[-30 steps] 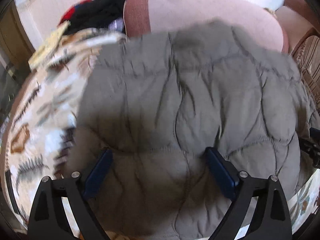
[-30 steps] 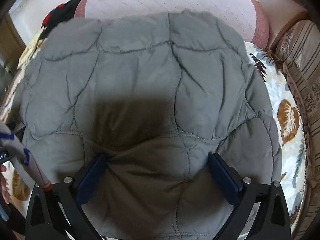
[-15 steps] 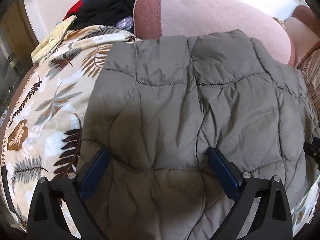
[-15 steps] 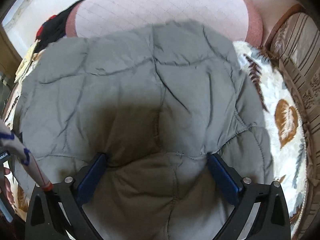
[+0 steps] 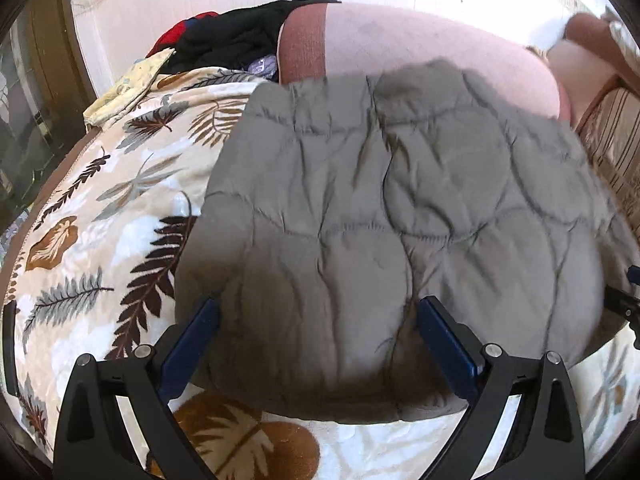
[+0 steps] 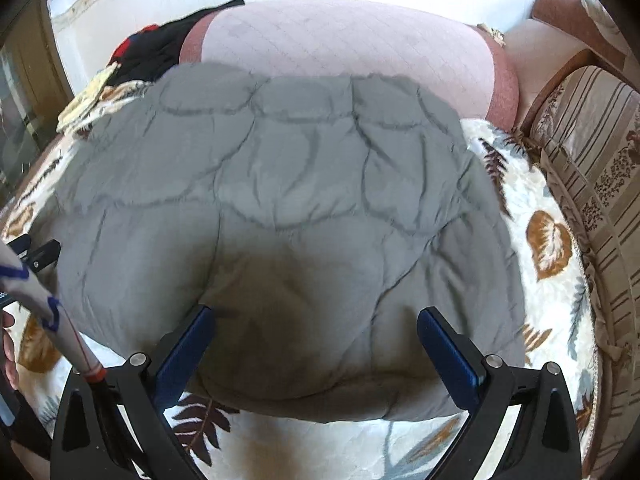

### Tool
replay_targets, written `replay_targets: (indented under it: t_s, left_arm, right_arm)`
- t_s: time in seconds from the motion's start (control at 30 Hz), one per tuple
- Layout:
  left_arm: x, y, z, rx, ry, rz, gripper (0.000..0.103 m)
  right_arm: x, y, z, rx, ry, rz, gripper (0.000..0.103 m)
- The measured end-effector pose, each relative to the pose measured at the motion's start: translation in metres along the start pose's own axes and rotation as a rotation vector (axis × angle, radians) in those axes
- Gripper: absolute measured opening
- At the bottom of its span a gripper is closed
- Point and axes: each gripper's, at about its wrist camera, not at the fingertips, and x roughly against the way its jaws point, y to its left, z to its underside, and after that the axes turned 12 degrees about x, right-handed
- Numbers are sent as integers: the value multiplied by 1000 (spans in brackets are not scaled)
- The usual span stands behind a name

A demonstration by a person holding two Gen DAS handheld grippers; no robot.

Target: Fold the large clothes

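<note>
A grey quilted jacket [image 5: 392, 216] lies folded into a rough rectangle on a leaf-print blanket [image 5: 100, 216]. It also fills the middle of the right wrist view [image 6: 288, 216]. My left gripper [image 5: 318, 330] is open, its blue pads apart over the jacket's near left part. My right gripper [image 6: 316, 338] is open over the jacket's near right part. Neither holds any cloth. The jacket's near edge shows just in front of both grippers.
A pink cushion [image 5: 420, 44] stands behind the jacket, also in the right wrist view [image 6: 352, 48]. Dark and red clothes [image 5: 232, 40] are piled at the back left. A striped sofa arm [image 6: 592, 152] runs along the right. A yellow cloth [image 5: 124, 88] lies at the left.
Both grippers have drawn back toward me and a little up. The jacket's near edge and the blanket in front of it now show; the jacket lies still.
</note>
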Motion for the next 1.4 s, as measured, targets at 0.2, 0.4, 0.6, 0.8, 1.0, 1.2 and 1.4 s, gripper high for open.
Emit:
replay_targets:
  t_s: [0.2,0.4,0.6,0.8,1.0,1.2,1.4]
  left_arm:
    - [-1,-4,4,3,-37,-24,100]
    - [16,0,11,-6,-45,48,100]
    - [52,-7,29,-76,-118,68,100]
    - [89,-2,43,-35,-183,80,102]
    - [119,0,64,-1,-234,41,102]
    - [137,1,90,0,-251,-22,102]
    - [151,7,115,40,-219,1,102]
  right_arm:
    - [-6,4,5,-27,-16,25,103]
    - [12,10,11,-24,-52,39,103]
    - [34,21,24,2,-100,48,103]
    - [57,32,37,17,-149,62,103]
    - [82,43,51,20,-194,77,103]
    - [105,52,69,-10,-234,84,103]
    - [119,62,89,-25,-251,77,103]
